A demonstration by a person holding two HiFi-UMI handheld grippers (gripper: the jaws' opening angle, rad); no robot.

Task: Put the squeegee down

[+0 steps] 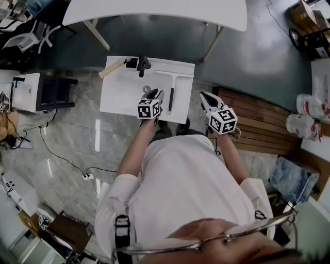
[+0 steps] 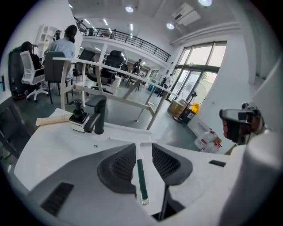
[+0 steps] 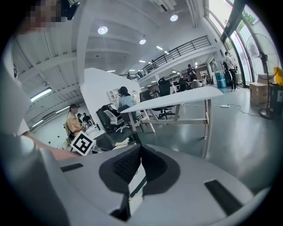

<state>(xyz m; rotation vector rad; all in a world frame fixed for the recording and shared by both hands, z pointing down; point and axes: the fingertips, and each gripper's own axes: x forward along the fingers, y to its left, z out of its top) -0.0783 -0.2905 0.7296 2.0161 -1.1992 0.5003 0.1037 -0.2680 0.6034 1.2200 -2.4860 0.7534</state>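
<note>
The squeegee (image 1: 170,91), a white blade on a dark green handle, lies flat on the white counter (image 1: 121,95), handle toward me. My left gripper (image 1: 153,93) hovers just left of the handle. In the left gripper view the squeegee (image 2: 141,178) shows in the gap below the left gripper (image 2: 143,148), whose jaws stand apart and touch nothing. My right gripper (image 1: 205,97) is off the counter's right edge, over the floor. In the right gripper view the right gripper (image 3: 140,148) has its pads meeting at the tips, with nothing between them.
A black faucet (image 1: 143,65) and a wooden stick (image 1: 113,67) stand at the counter's far edge. A large white table (image 1: 154,10) is beyond it. A wooden pallet (image 1: 263,124) and white jugs (image 1: 309,113) lie to the right.
</note>
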